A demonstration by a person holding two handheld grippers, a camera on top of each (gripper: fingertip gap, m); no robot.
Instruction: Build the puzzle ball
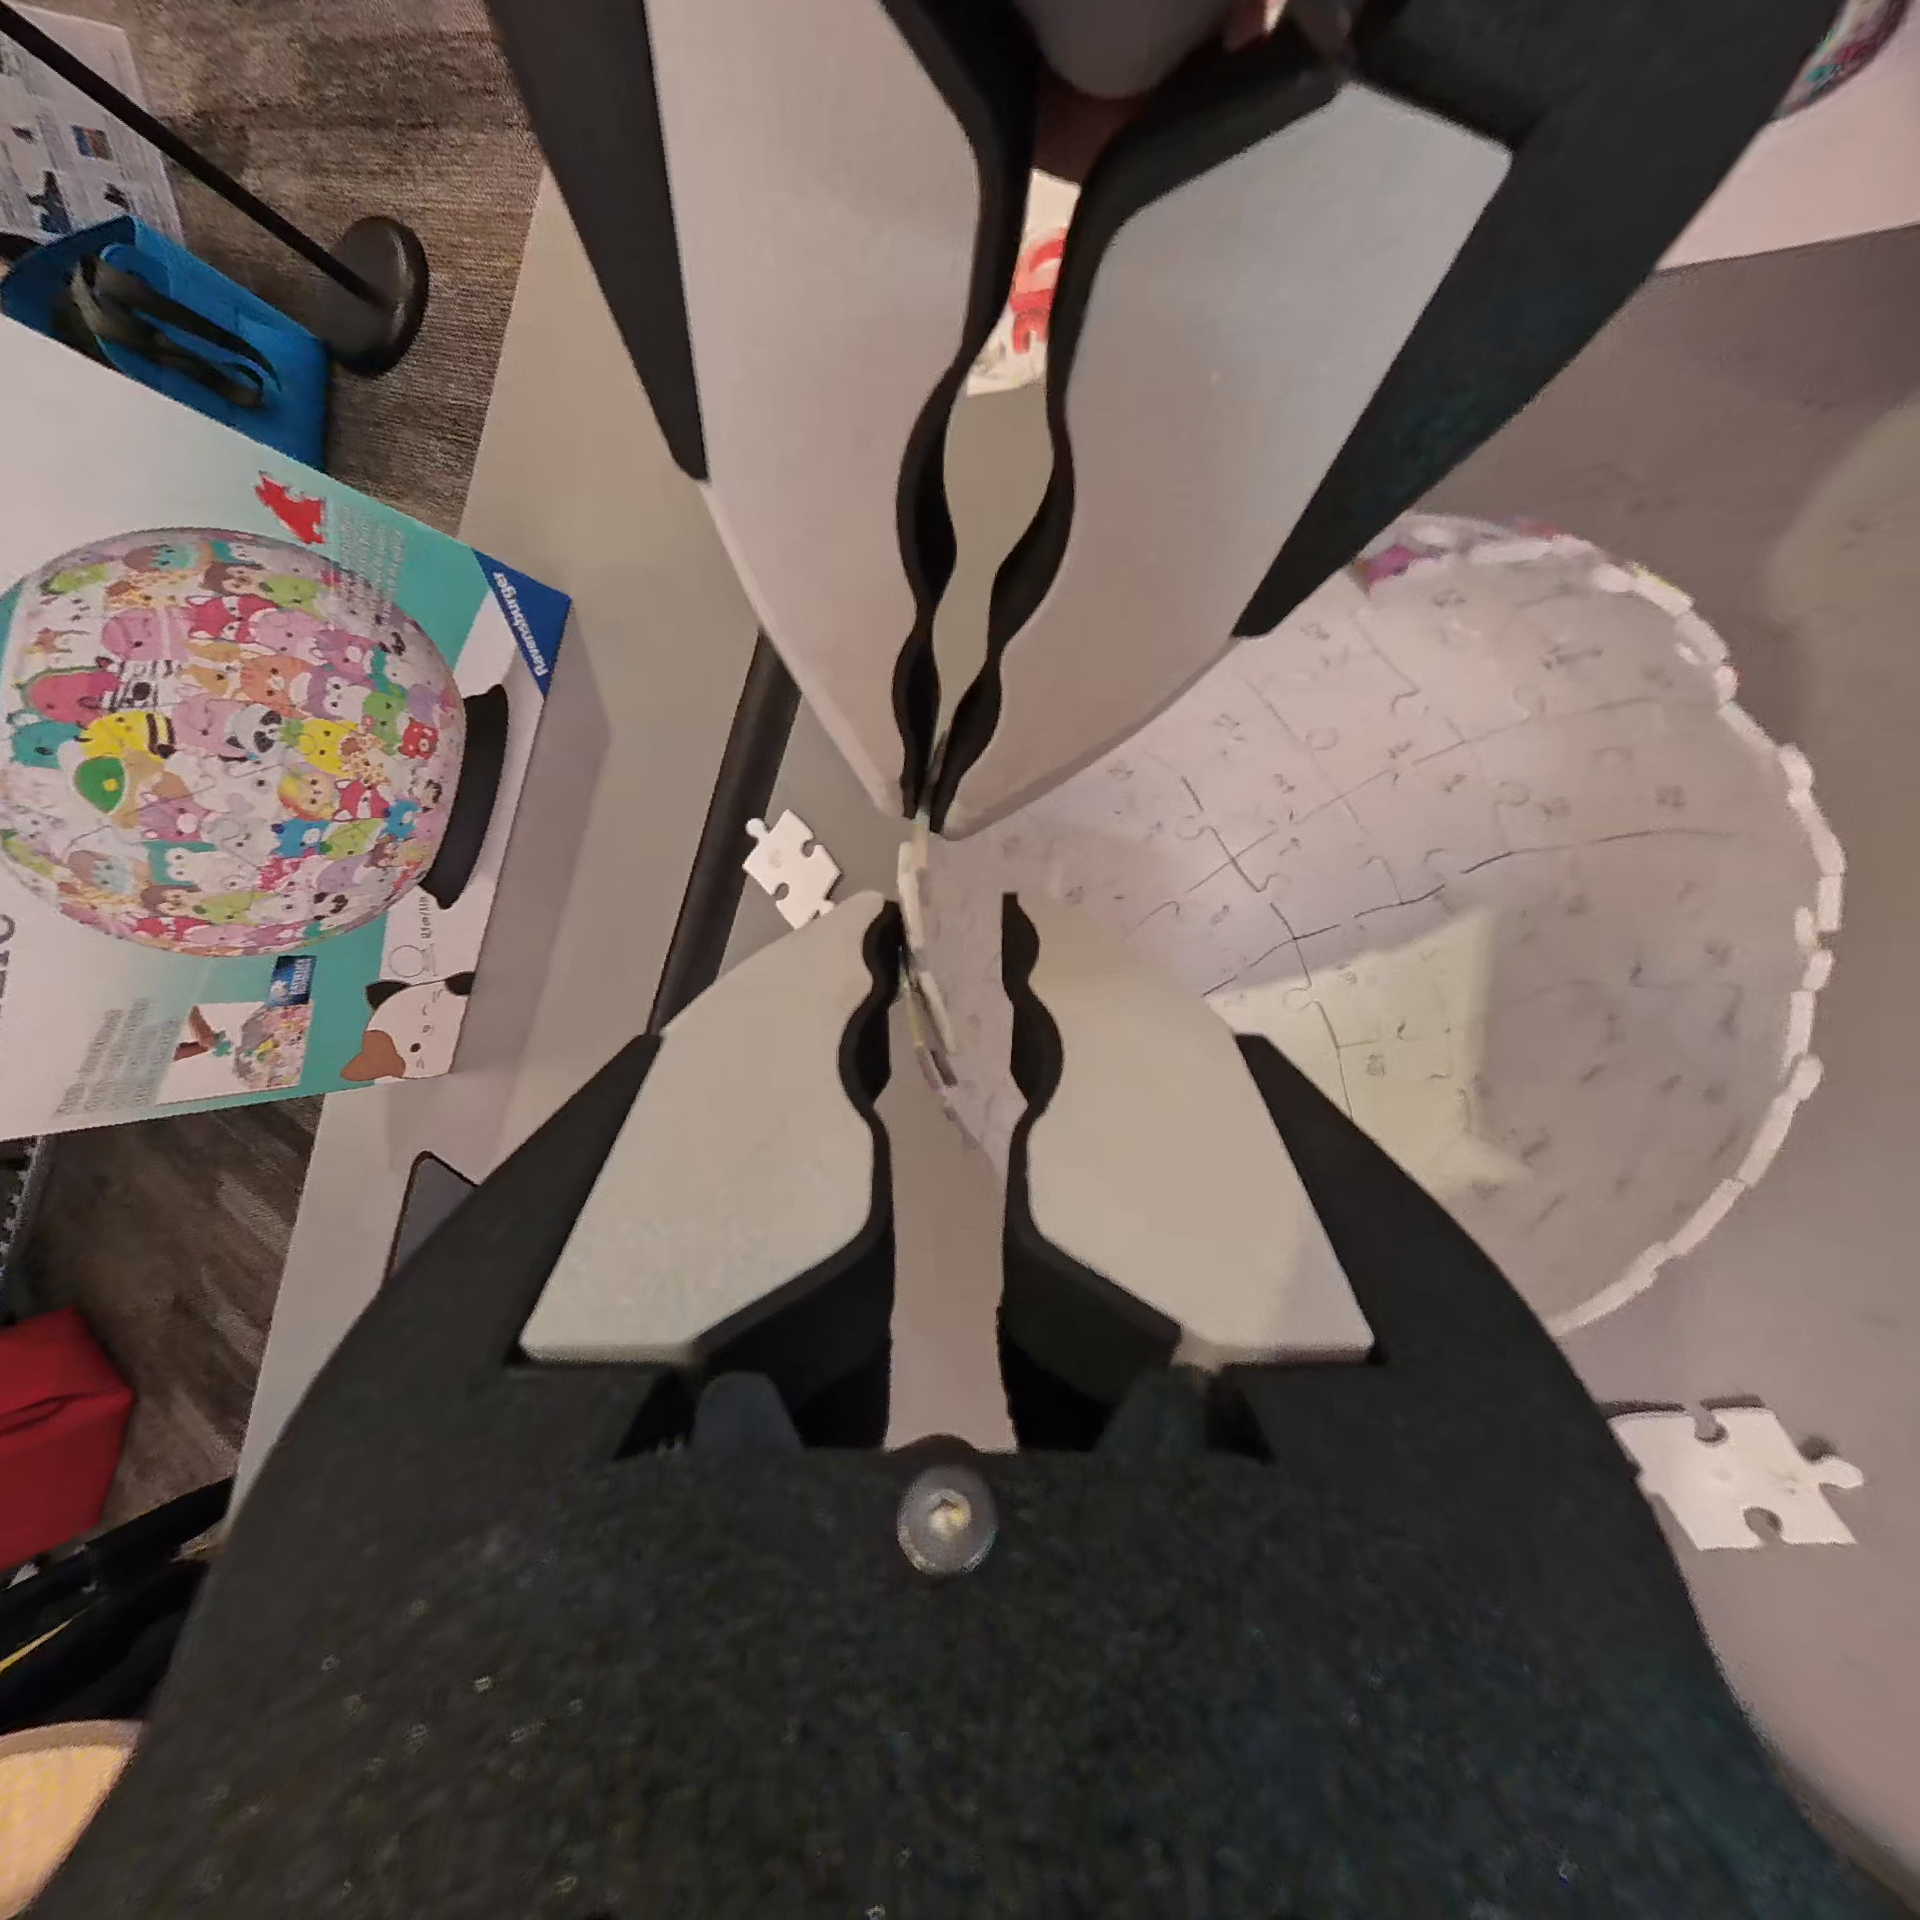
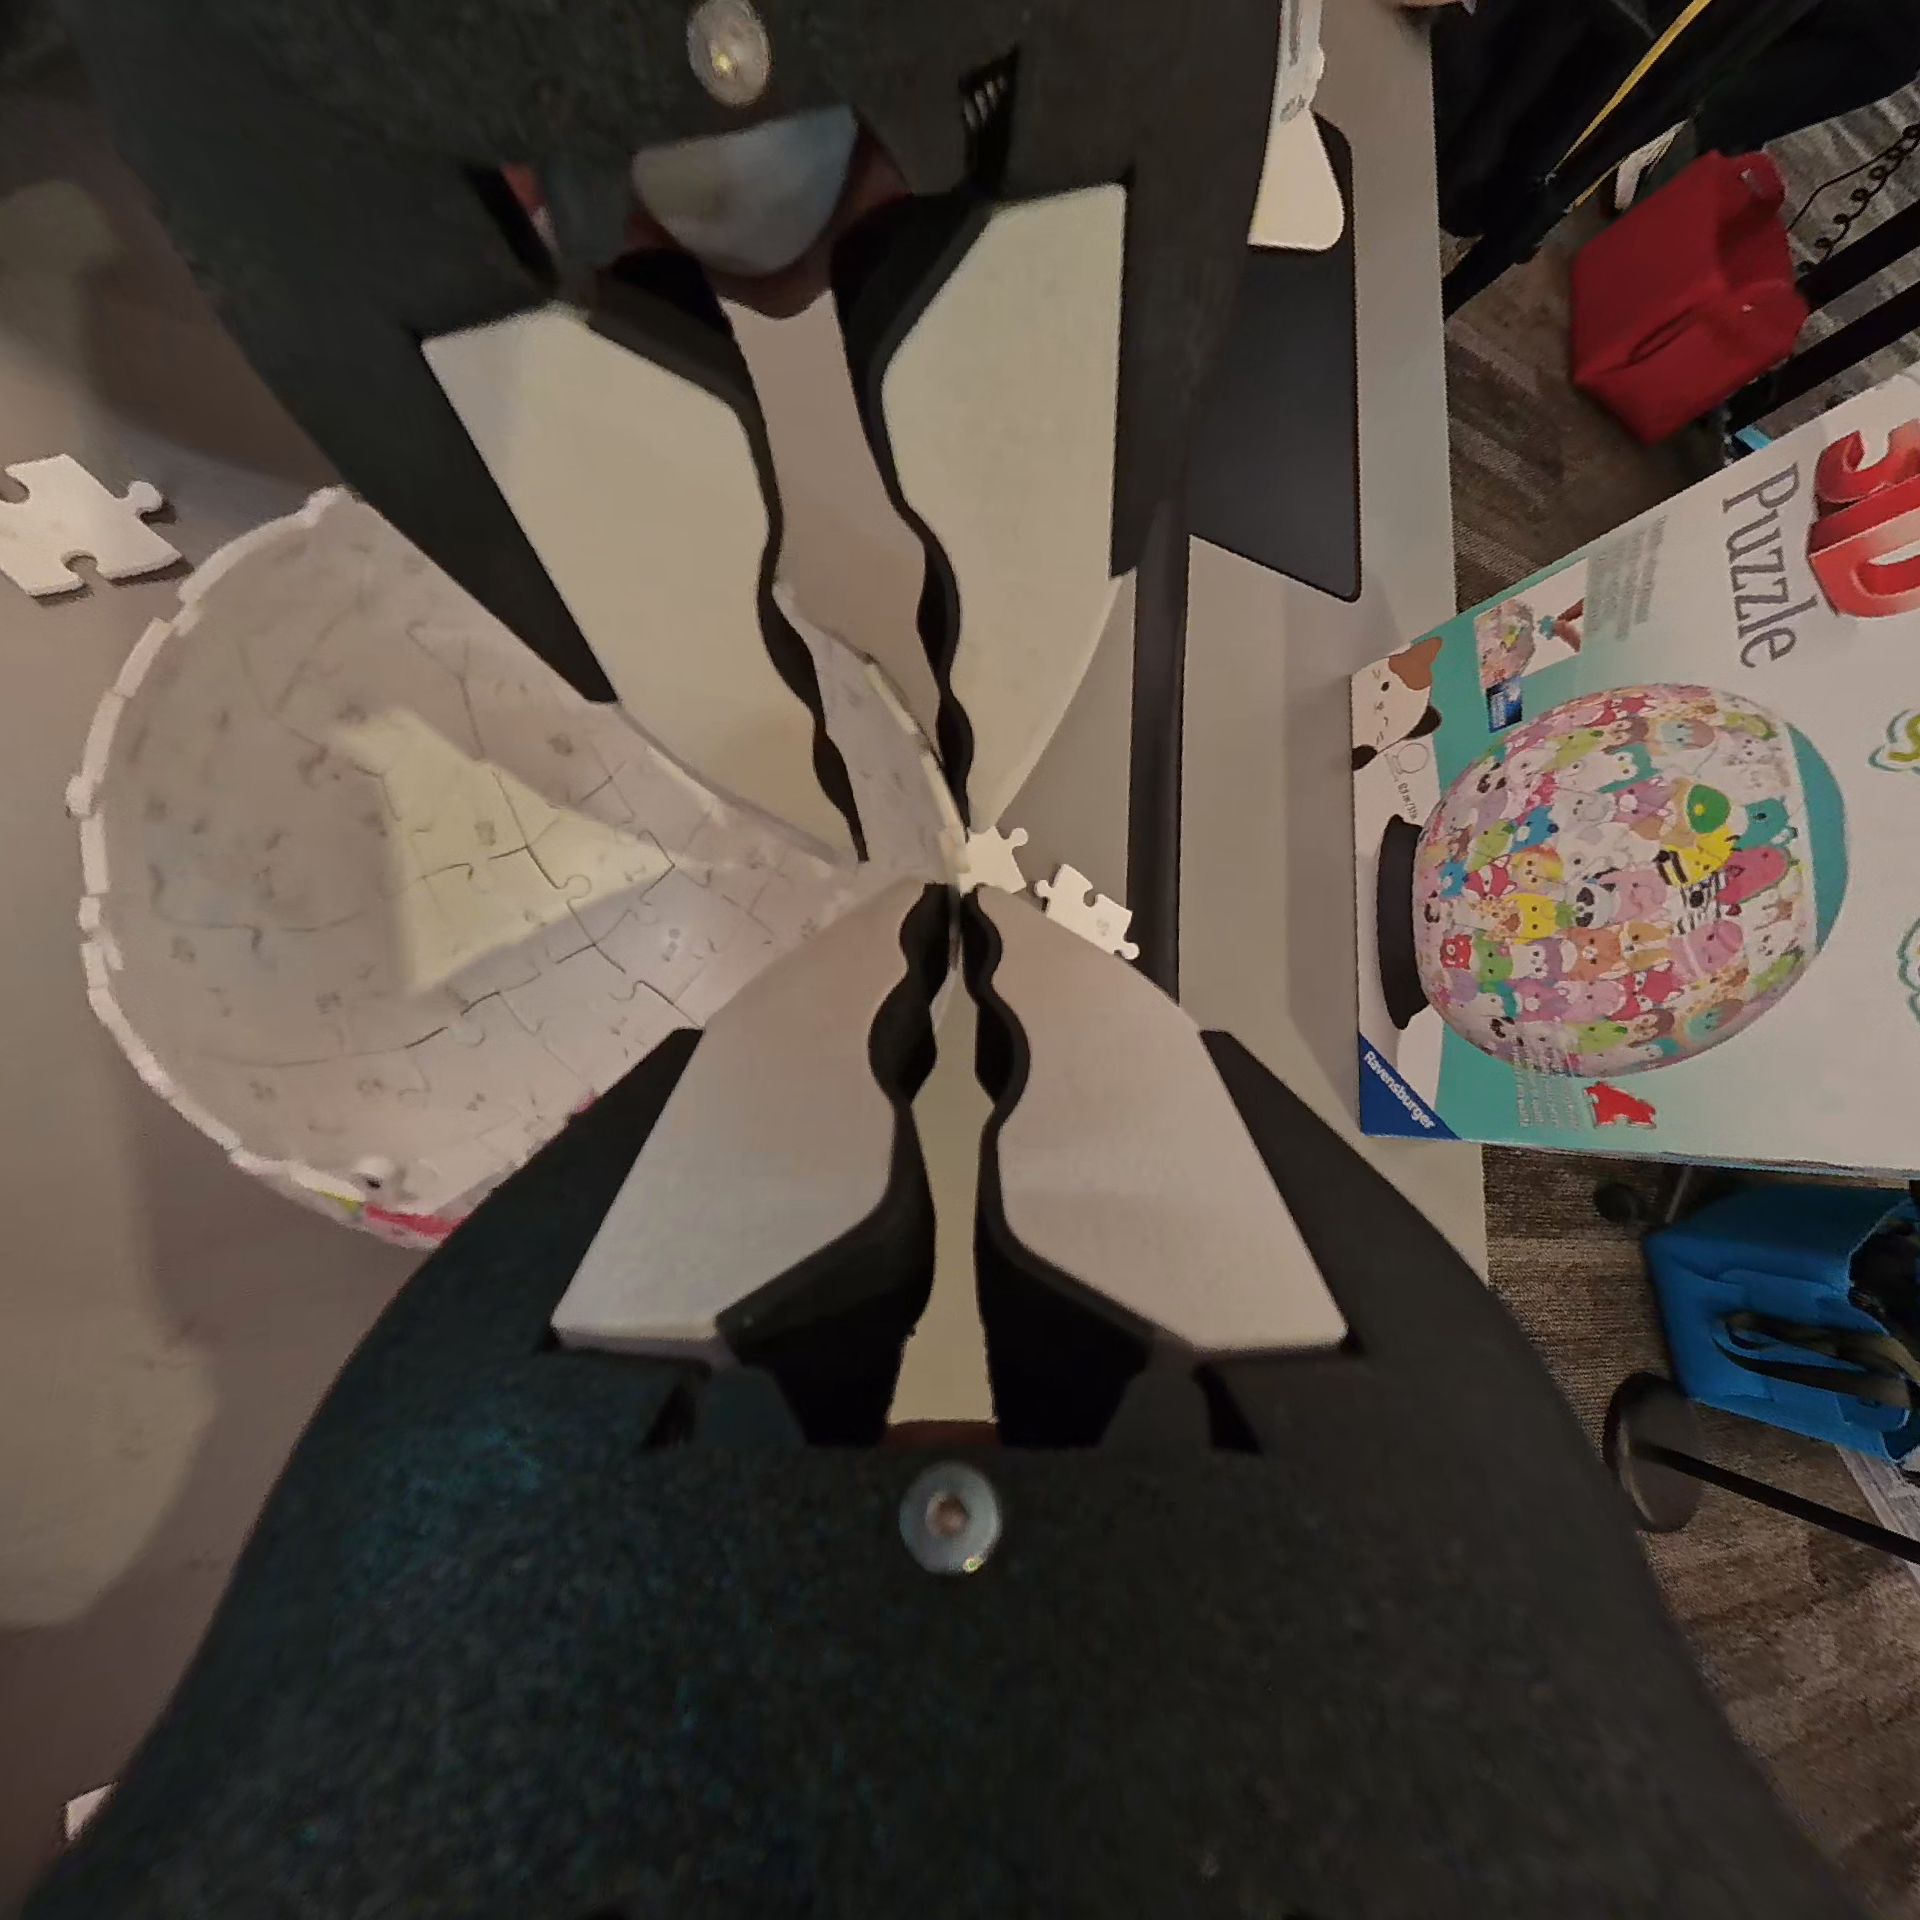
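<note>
Gripping half-built puzzle ball (image 1: 1455, 883) (bowl-like), both grippers

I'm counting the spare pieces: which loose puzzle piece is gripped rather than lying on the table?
The white piece pinched at the right gripper tips against the half-built ball's rim. The two other loose pieces lie flat, untouched.

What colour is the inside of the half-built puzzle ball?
White with faint grey markings; the puzzle ball interior shows best in the right wrist view.

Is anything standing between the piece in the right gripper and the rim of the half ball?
Nothing visible. The piece in the right gripper touches the rim of the half ball. The left gripper straddles that rim close beside it, not between.
</note>
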